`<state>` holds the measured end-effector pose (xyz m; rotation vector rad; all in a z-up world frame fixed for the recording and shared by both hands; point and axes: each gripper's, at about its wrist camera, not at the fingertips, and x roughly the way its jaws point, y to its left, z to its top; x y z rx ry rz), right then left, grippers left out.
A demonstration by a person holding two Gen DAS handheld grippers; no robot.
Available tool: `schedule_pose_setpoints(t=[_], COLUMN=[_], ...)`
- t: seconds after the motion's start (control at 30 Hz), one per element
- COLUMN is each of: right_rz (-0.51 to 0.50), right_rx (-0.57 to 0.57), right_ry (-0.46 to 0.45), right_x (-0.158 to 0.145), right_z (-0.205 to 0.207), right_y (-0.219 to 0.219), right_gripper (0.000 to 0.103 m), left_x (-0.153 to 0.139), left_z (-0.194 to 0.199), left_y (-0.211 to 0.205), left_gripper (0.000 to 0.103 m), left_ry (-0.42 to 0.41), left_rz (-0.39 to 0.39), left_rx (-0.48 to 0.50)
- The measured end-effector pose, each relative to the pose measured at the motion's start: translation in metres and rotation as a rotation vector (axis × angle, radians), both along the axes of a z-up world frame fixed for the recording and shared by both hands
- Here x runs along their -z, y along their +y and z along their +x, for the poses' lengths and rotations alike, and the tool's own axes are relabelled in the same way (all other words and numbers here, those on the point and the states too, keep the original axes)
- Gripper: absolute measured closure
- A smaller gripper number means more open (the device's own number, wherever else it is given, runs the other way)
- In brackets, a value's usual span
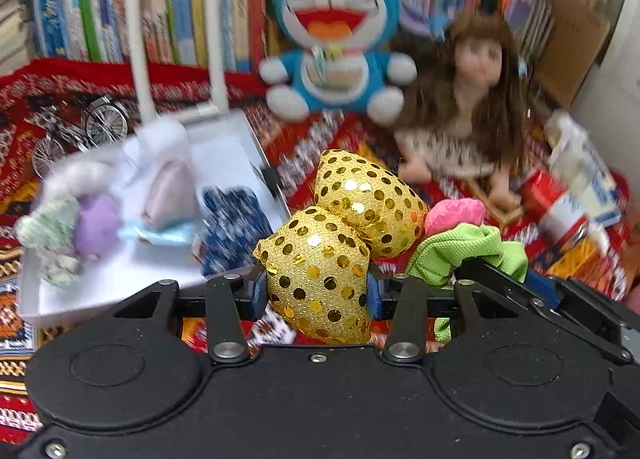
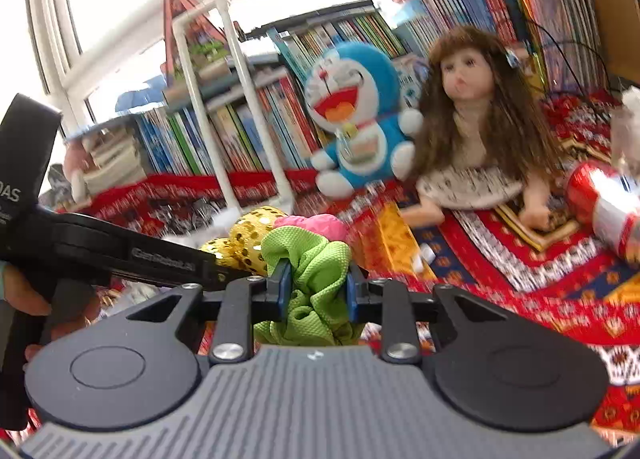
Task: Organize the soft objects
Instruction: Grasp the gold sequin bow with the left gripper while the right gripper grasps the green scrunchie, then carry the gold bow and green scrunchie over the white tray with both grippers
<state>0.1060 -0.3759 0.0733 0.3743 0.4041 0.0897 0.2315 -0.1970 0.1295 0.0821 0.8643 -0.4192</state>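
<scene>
The left gripper (image 1: 317, 291) pinches one lobe of a gold sequinned bow (image 1: 340, 235) between its blue pads; the lobe's lower end is cut off behind the gripper body; the right gripper (image 2: 315, 291) is clamped on a crumpled green scrunchie (image 2: 310, 271), whose lower folds are likewise hidden; a pink scrunchie (image 2: 316, 225) peeks out just behind it, mostly covered. Both held pieces hang above the red patterned cloth (image 2: 500, 259); to the left a white tray (image 1: 120, 279) holds blurred soft items, hard to make out; farther back sit a blue plush cat (image 1: 336, 39) and a long-haired doll (image 1: 476, 99), before rows of books (image 1: 180, 19).
</scene>
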Motion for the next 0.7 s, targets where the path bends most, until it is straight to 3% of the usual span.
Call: schedule_pose_setpoints(t=[0.4, 0.53, 0.7], right_rz=[-0.001, 0.002, 0.041], right_rx=[-0.095, -0.132, -0.198], right_ry=[-0.076, -0.055, 0.000], right_x=[-0.061, -0.063, -0.051], right_z=[0.043, 0.062, 0.087], right_y=[0.039, 0.059, 0.084], right_gripper=[0.071, 0.071, 0.071], left_x=[-0.063, -0.059, -0.035], left_z=[0.022, 0.030, 0.041], left_y=[0.097, 0.134, 0.168], left_gripper=[0.058, 0.058, 0.057], left_ry=[-0.089, -0.087, -0.048], left_rz=[-0.028, -0.021, -0.019], left_rx=[-0.104, -0.137, -0.163])
